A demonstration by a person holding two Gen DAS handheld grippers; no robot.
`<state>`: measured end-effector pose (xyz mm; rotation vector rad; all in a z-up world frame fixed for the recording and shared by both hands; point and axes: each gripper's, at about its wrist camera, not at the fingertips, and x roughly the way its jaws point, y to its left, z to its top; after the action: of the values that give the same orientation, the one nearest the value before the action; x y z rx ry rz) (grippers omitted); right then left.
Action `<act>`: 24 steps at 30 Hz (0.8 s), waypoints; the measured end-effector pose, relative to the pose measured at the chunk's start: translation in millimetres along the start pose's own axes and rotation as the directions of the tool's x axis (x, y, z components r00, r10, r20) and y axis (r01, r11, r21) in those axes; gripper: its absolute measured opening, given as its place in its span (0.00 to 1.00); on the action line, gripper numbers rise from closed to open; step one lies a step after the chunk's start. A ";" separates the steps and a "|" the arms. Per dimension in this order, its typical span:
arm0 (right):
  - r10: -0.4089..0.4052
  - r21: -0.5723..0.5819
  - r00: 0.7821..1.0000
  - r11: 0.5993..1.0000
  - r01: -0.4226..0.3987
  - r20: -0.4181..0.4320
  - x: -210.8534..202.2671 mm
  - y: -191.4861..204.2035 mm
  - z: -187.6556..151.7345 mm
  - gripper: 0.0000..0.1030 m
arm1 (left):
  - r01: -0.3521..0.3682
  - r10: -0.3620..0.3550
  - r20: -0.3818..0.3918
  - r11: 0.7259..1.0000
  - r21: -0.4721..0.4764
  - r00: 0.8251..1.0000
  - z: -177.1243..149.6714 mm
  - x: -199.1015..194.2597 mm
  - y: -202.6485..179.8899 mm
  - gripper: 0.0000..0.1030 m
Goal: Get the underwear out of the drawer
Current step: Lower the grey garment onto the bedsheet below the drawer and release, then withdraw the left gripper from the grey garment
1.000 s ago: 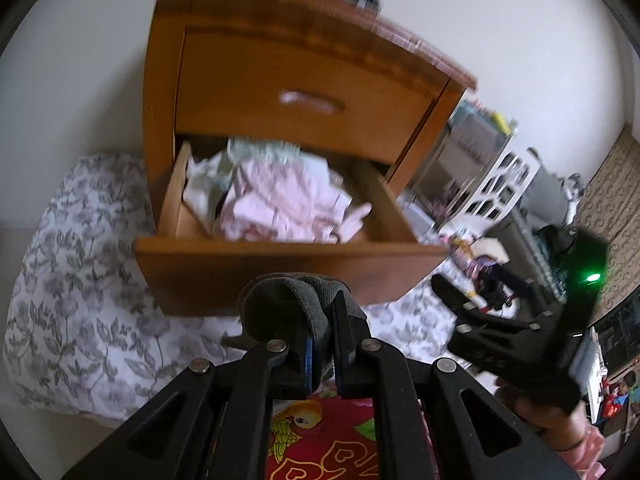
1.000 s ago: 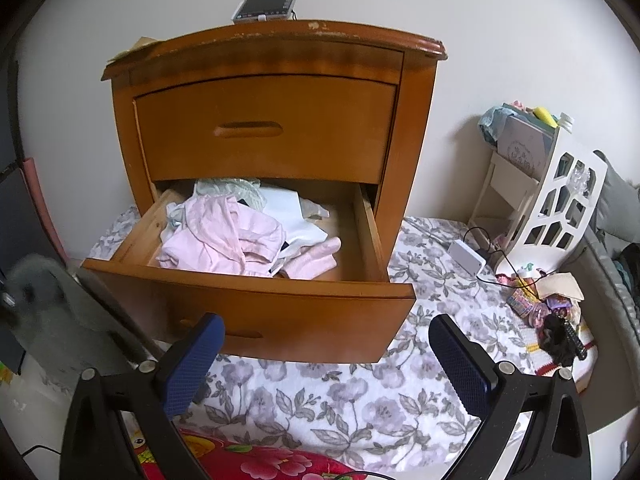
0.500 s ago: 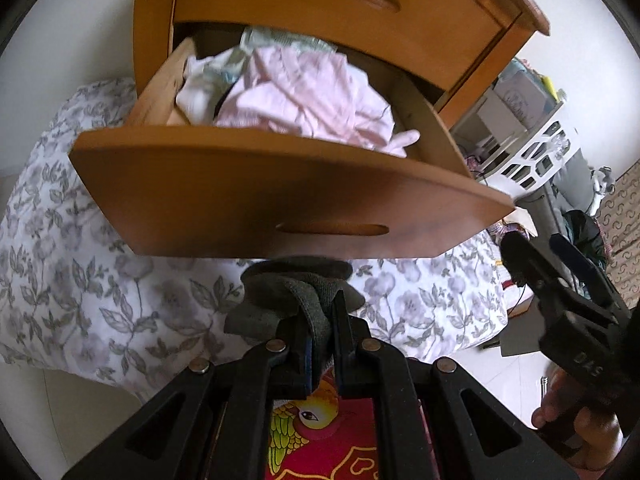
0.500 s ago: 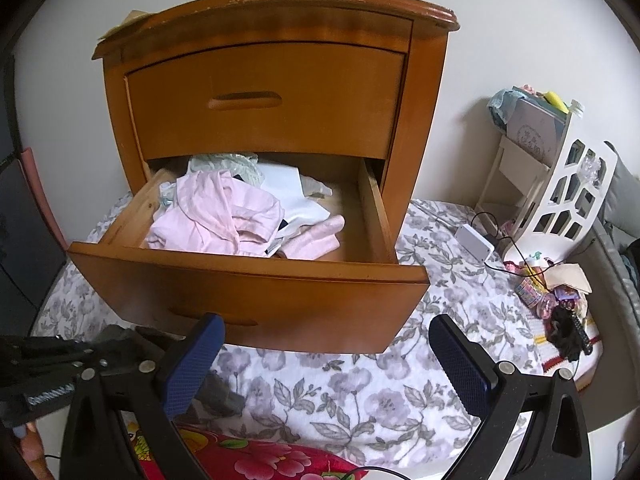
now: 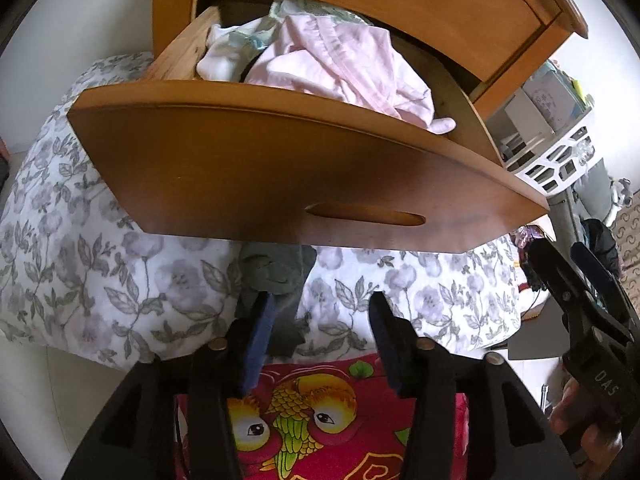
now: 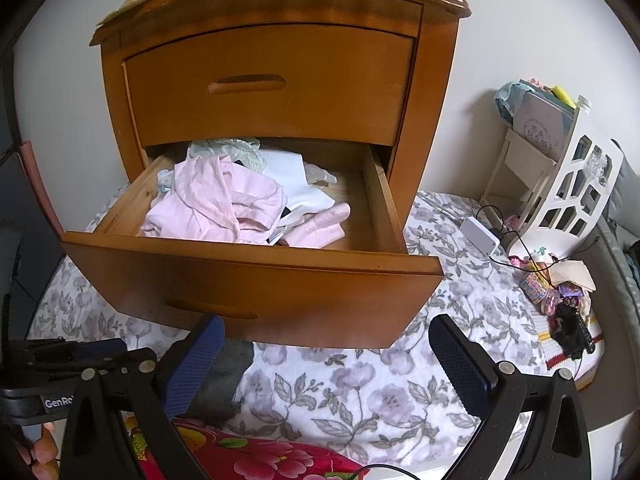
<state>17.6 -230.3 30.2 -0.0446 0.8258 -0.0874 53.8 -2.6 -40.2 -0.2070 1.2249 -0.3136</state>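
Note:
A dark grey piece of underwear (image 5: 276, 268) lies crumpled on the floral sheet (image 5: 80, 264), just under the front of the open lower drawer (image 5: 280, 168). My left gripper (image 5: 320, 304) is open right behind it, and the cloth still rests against the left finger. The drawer (image 6: 260, 284) holds pink clothing (image 6: 220, 200) and white pieces. My right gripper (image 6: 326, 332) hangs open and empty in front of the drawer. In the right wrist view the grey underwear (image 6: 224, 376) shows behind the left finger.
The nightstand's upper drawer (image 6: 268, 84) is shut. A white openwork rack (image 6: 568, 184), a white box with a cable (image 6: 478, 236) and small clutter (image 6: 560, 288) sit to the right. A red patterned cloth (image 5: 320, 400) lies below the grippers.
My left gripper, shut on the grey underwear earlier, has dropped below the drawer front and opened; the underwear now lies on the sheet. The right gripper has moved closer to the drawer.

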 end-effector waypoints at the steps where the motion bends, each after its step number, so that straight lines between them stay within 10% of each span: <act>1: 0.000 -0.001 1.000 1.000 0.000 -0.001 0.4 0.3 -0.2 1.00 | -0.009 0.009 0.002 1.000 -0.004 1.000 0.2 -0.3 1.3 0.58; 11: 0.001 -0.003 1.000 1.000 -0.001 -0.006 2.5 0.8 -0.7 1.00 | -0.095 0.096 0.017 0.995 -0.038 0.995 2.2 -2.1 11.3 0.85; 24: 0.001 -0.006 1.000 1.000 -0.001 -0.012 6.4 1.2 -3.8 1.00 | -0.148 0.148 0.099 0.989 -0.015 0.984 6.8 -15.8 11.6 0.97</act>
<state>19.2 -229.7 22.8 -0.0488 0.8382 -0.0843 56.9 13.7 -27.7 -0.1352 1.1354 -0.1677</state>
